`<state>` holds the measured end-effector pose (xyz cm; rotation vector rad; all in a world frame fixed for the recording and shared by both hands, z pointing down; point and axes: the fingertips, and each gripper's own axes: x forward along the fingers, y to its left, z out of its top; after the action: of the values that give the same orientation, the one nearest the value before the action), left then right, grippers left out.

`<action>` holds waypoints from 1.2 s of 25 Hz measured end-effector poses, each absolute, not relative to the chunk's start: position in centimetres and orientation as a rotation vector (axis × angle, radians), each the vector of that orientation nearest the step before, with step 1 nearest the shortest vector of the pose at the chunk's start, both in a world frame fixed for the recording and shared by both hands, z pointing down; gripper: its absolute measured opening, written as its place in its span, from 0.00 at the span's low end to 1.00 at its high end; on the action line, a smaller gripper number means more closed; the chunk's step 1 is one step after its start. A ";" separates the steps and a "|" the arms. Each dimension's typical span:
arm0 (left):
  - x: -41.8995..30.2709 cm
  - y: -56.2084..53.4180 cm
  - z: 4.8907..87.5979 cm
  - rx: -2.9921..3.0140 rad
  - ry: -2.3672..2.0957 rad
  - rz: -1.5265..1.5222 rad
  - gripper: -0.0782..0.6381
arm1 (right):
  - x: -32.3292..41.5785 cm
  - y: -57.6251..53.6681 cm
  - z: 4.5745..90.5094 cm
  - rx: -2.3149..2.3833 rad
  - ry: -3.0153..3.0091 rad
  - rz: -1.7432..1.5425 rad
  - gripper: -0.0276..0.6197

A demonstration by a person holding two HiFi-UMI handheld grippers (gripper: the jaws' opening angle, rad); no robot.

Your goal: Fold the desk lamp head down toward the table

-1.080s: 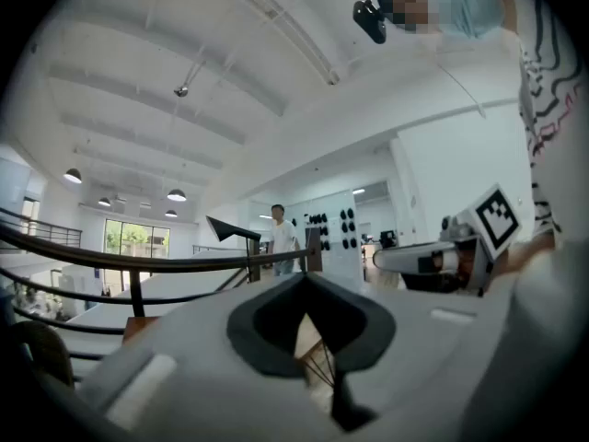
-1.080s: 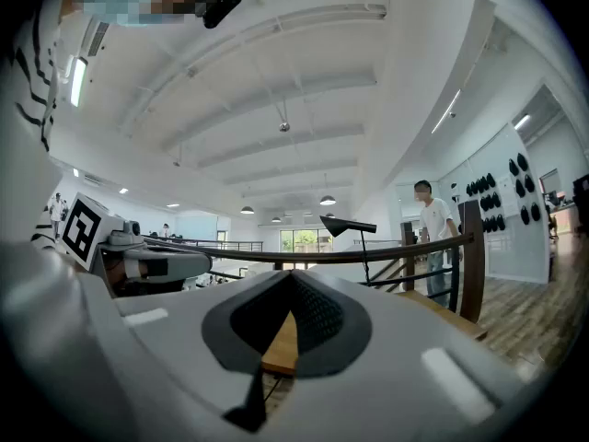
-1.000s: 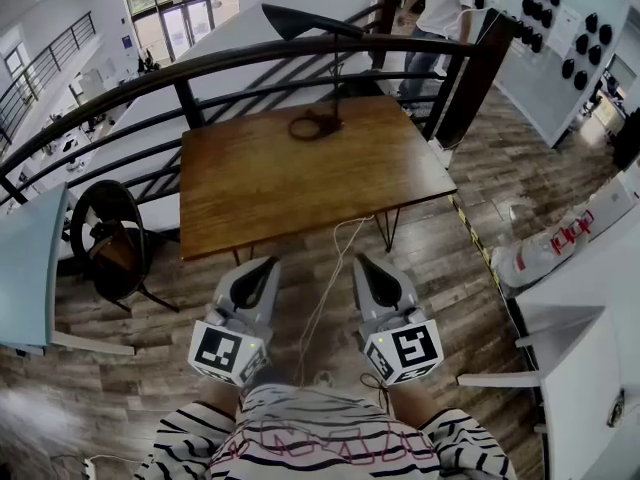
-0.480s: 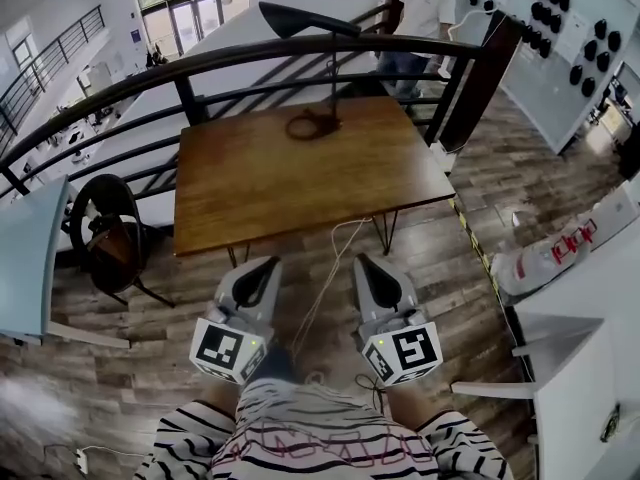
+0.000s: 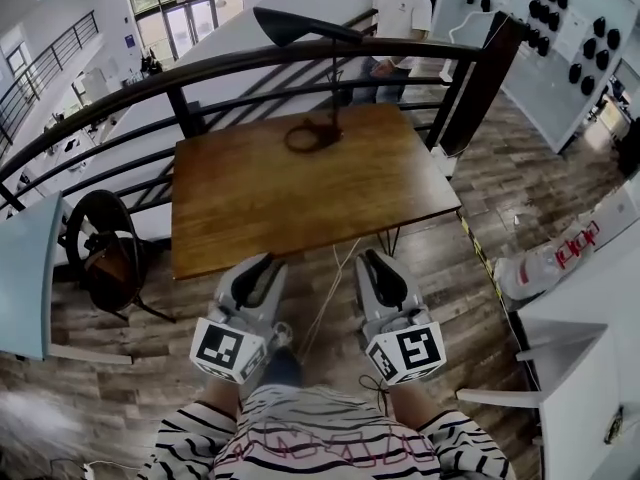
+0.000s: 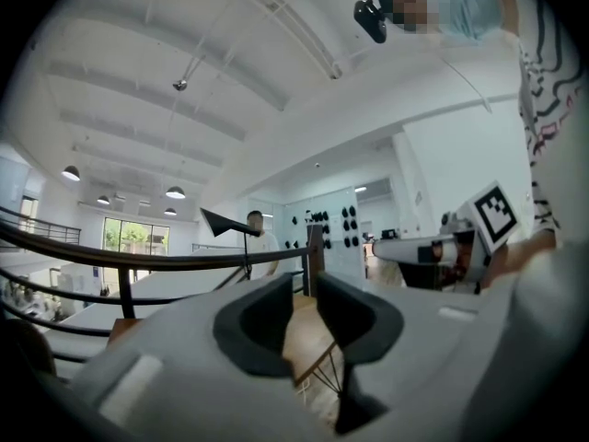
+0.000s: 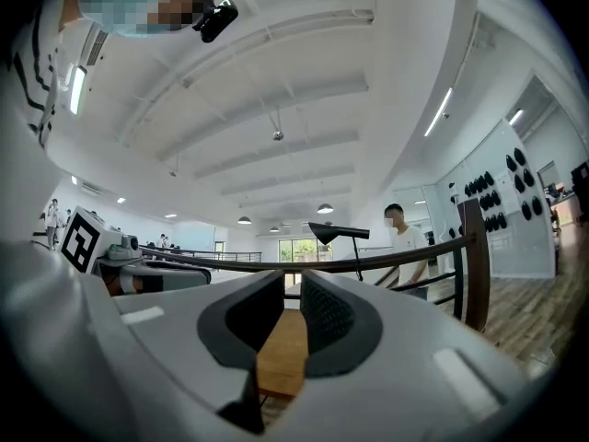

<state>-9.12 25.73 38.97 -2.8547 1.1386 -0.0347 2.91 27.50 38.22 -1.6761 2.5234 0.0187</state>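
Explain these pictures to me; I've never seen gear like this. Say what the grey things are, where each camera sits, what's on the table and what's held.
There is no robot: a person in a striped top holds a two-jaw gripper in each hand, the left gripper and the right gripper; the patterned cubes are part of them. The downward-looking picture comes from a camera on the person's head. The other two come from cameras riding on each gripper, looking along its jaws. On the wooden table stands a black desk lamp, head raised, cord coiled at its base. Nothing is held: both pairs of jaws have just been opening slightly, with nothing between them.
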 end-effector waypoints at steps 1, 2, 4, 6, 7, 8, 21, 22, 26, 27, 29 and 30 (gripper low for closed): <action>-9.1 24.7 39.0 -2.858 1.131 -0.035 0.22 | 2.9 26.5 38.2 -1.683 2.522 0.019 0.11; -9.1 23.5 38.9 -2.861 1.124 -0.037 0.23 | 2.9 25.3 38.2 -1.690 2.520 0.018 0.12; -9.3 21.1 38.8 -2.871 1.106 -0.040 0.25 | 2.7 22.8 38.2 -1.711 2.514 0.012 0.15; -9.7 18.7 38.7 -2.884 1.091 -0.042 0.26 | 2.3 20.4 38.0 -1.728 2.510 0.006 0.18; -9.9 17.5 38.6 -2.889 1.086 -0.044 0.26 | 2.1 19.2 37.9 -1.733 2.510 0.005 0.18; -10.1 16.3 38.5 -2.891 1.083 -0.047 0.26 | 1.9 18.1 37.8 -1.737 2.510 0.006 0.18; -12.1 1.8 34.9 -2.871 0.940 -0.059 0.30 | 0.9 4.7 34.2 -1.864 2.403 0.090 0.18; -12.4 0.8 34.5 -2.867 0.931 -0.055 0.30 | 0.8 3.8 33.9 -1.874 2.390 0.101 0.18; -13.7 -2.8 33.1 -2.851 0.902 -0.044 0.30 | 0.7 0.6 32.7 -1.917 2.333 0.133 0.18; -14.0 -3.5 32.9 -2.846 0.896 -0.042 0.30 | 0.7 0.0 32.5 -1.925 2.322 0.138 0.18; -14.4 -4.9 32.3 -2.834 0.893 -0.033 0.30 | 0.7 -1.0 32.2 -1.937 2.307 0.149 0.18; -14.4 -5.5 32.1 -2.827 0.893 -0.029 0.30 | 0.7 -1.6 32.2 -1.943 2.305 0.153 0.18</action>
<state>-14.44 -5.55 32.06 -2.8274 0.8934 -0.0287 0.75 -1.58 32.15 -1.9431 2.3050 0.1530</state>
